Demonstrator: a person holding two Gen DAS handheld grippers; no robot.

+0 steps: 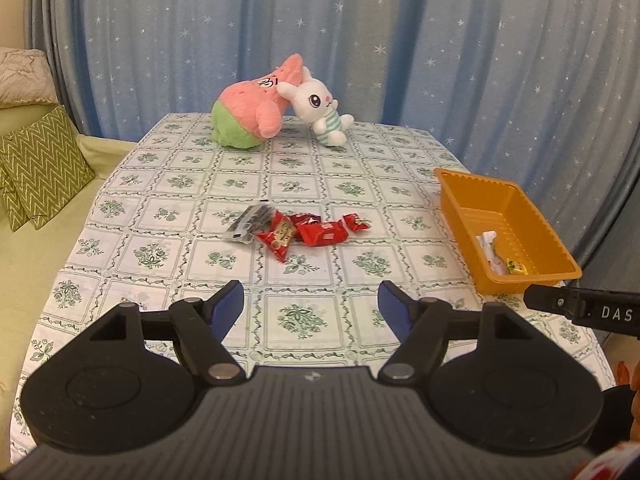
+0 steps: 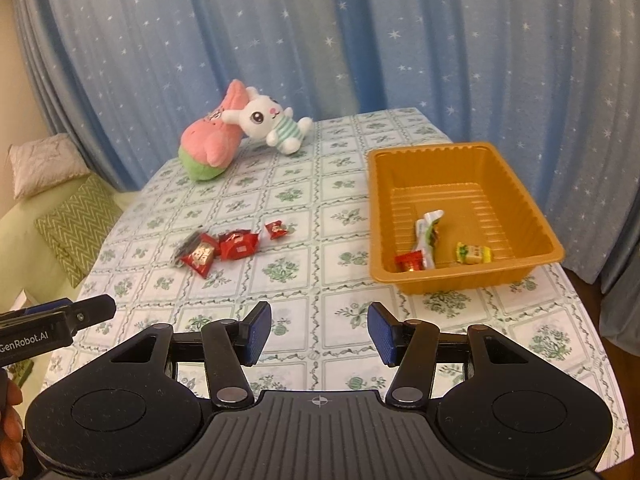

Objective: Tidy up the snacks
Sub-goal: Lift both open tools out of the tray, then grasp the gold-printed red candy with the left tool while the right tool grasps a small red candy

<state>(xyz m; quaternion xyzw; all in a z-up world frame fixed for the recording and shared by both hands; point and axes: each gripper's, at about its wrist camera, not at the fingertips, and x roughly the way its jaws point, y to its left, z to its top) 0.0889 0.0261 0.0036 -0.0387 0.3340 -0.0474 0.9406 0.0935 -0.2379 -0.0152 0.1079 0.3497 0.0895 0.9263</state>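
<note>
1. Left hand-held gripper [image 1: 311, 306]: blue-padded jaws spread wide, nothing between them, hovering over the green floral-print tablecloth [image 1: 160, 208] on the near side of the snack pile
2. Right hand-held gripper [image 2: 319, 334]: jaws also wide and empty, hovering just short of the near wall of the orange ribbed plastic tray [image 2: 466, 276]
3. Loose pile of small wrapped snacks [image 1: 296, 230] sits mid-table, well left of the tray: one grey-black foil packet [image 1: 248, 224] at its far-from-tray end, several red wrappers, and one small red candy [image 1: 356, 222] at the end nearest the tray
4. Step in hand, as I read it: pick from the pile, drop in the tray. Take the small red candy first; it's isolated, so less chance of dragging neighbours. Pinch across the wrapper body, not the crimped tail. The rest overlap, so come straight down
5. Tray holds three pieces near its front wall: red wrapped candy [image 2: 410, 261], white-green wrapper [image 2: 426, 236], yellow wrapped candy [image 2: 474, 253]. Plenty of free floor behind them
6. Far beyond the tray: pink-green star plush [image 1: 248, 114] touching a white bunny plush [image 1: 320, 110], not snacks, leave
</note>
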